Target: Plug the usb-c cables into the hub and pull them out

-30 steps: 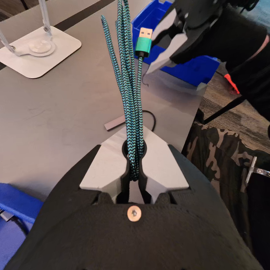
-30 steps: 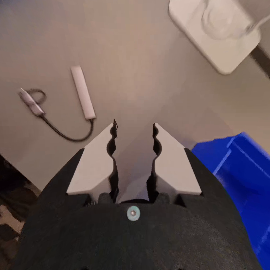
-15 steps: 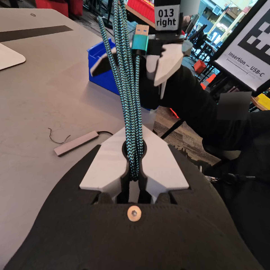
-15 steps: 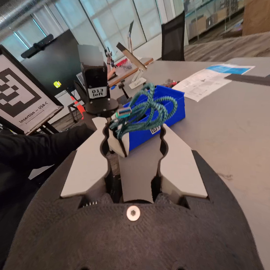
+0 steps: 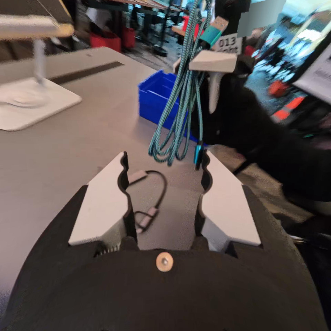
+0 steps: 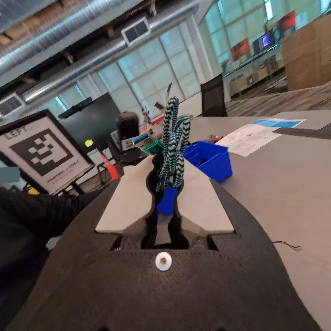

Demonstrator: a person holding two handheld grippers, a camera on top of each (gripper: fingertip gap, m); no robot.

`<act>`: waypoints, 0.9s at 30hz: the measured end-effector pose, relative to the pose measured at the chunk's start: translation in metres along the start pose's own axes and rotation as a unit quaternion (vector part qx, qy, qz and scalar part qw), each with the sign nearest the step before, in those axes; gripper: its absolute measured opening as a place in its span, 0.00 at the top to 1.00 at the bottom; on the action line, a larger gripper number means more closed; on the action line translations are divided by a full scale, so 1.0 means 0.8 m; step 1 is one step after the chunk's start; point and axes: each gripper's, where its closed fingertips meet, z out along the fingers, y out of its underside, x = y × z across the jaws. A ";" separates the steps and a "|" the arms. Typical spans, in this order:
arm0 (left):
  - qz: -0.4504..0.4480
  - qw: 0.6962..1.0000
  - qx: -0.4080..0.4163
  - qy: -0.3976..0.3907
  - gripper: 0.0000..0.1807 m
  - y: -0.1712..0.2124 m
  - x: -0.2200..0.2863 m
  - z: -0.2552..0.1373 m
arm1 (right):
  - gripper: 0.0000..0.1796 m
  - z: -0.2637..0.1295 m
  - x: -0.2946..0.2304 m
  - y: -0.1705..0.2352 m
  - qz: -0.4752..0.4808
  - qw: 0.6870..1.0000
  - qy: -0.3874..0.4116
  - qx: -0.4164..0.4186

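Left gripper (image 5: 164, 161) has its two pale fingers spread wide apart with nothing between them. Ahead of it and higher up, the right gripper (image 5: 186, 65) is clamped on a bundle of teal-and-black braided cable (image 5: 176, 114); in the right wrist view that gripper (image 6: 167, 162) has its fingers drawn in against the strands (image 6: 172, 152). Loops of the bundle hang down from the right gripper to just beyond the left gripper's fingertips, and the slim teal plug (image 5: 198, 155) at one end dangles right beside the tip of the left gripper's right-hand finger (image 5: 225, 193). A wider teal plug with a metal end (image 5: 214, 30) sticks up above the right gripper. On the grey desk (image 5: 89, 143), seen through the gap of the left gripper, lies the hub's short black lead with its grey connector (image 5: 148, 217); the hub body (image 5: 137, 176) is mostly hidden behind the left-hand finger. A blue bin (image 5: 157, 96) sits farther ahead, behind the hanging cable, and a white stand base (image 5: 32, 103) is far off to the left.
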 end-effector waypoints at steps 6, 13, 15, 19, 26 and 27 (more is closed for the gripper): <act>0.242 0.954 -0.010 -0.177 0.63 -0.024 -0.009 -0.020 | 0.96 -0.022 0.023 -0.025 0.000 0.997 0.060 0.055; 0.436 0.843 -0.068 -0.309 0.86 -0.022 0.007 -0.006 | 0.96 -0.015 0.031 -0.016 0.037 0.994 0.080 0.063; 0.446 0.823 -0.093 -0.339 0.88 -0.018 -0.006 -0.008 | 0.96 -0.010 0.033 -0.009 0.053 0.994 0.079 0.060; 0.459 0.806 -0.121 -0.353 0.94 -0.008 -0.019 -0.010 | 0.96 -0.004 0.038 0.001 0.079 0.992 0.076 0.061; 0.354 0.874 -0.146 -0.300 0.96 0.006 -0.039 -0.020 | 0.87 0.005 0.075 0.045 0.127 0.988 0.088 0.008; 0.327 0.888 -0.149 -0.287 0.95 0.009 -0.043 -0.022 | 0.80 0.008 0.083 0.060 0.147 0.985 0.087 -0.014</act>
